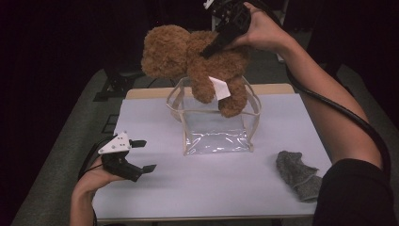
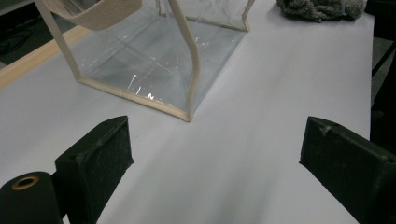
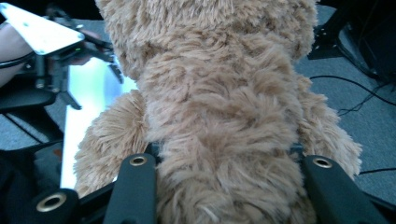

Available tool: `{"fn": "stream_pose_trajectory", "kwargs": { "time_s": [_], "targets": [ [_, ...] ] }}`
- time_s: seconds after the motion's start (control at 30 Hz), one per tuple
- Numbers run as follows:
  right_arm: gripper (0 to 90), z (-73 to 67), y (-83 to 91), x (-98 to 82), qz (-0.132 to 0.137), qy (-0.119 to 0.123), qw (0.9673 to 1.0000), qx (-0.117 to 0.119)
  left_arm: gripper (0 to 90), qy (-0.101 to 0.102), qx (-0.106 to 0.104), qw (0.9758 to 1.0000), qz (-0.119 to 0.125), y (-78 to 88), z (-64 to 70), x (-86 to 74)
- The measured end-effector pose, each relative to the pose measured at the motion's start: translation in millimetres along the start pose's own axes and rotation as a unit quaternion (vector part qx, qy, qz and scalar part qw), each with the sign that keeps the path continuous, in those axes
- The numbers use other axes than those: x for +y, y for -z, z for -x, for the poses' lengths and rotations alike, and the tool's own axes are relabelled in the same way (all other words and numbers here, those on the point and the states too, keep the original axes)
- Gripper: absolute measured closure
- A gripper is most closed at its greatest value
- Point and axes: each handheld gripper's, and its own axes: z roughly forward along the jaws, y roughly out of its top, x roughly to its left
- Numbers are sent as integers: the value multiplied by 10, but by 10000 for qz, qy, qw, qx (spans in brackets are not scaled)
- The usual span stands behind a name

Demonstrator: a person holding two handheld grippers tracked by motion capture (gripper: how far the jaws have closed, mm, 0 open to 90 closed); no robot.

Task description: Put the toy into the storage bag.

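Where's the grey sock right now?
High view: the grey sock lies on the table, front right, beside the person's right sleeve, apart from the clear bag.

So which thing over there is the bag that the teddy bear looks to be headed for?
Look at the white table; near its far edge stands a see-through plastic bag with cream trim and handles, its top open. The brown teddy bear, gripped by the right gripper, hangs just above it. Its only neighbour on the table, a grey sock, is soft, crumpled and opaque.
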Motion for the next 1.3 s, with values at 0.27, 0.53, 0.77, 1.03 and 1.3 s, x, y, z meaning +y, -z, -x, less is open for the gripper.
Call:
{"fn": "stream_pose_trajectory", "kwargs": {
  "time_s": [0.27,0.53,0.77,1.03,1.3],
  "targets": [
    [551,292,-166,-45,-86,-121,9999,-87,82,51,-33,10000,-29,-15,-2,-19],
    [548,210,-320,-97,-153,-72,9998,81,82,54,-54,10000,-46,-23,-2,-22],
    [546,27,-428,-208,-143,-24,9994,329,82,18,-94,9999,-62,-37,19,-13],
    [544,87,-525,-347,-169,-174,9990,375,82,-20,-106,9999,-122,-63,21,-7],
    [544,384,-583,-525,-263,-607,9977,175,82,17,-111,9999,-127,-65,9,-28]
  ]
}}
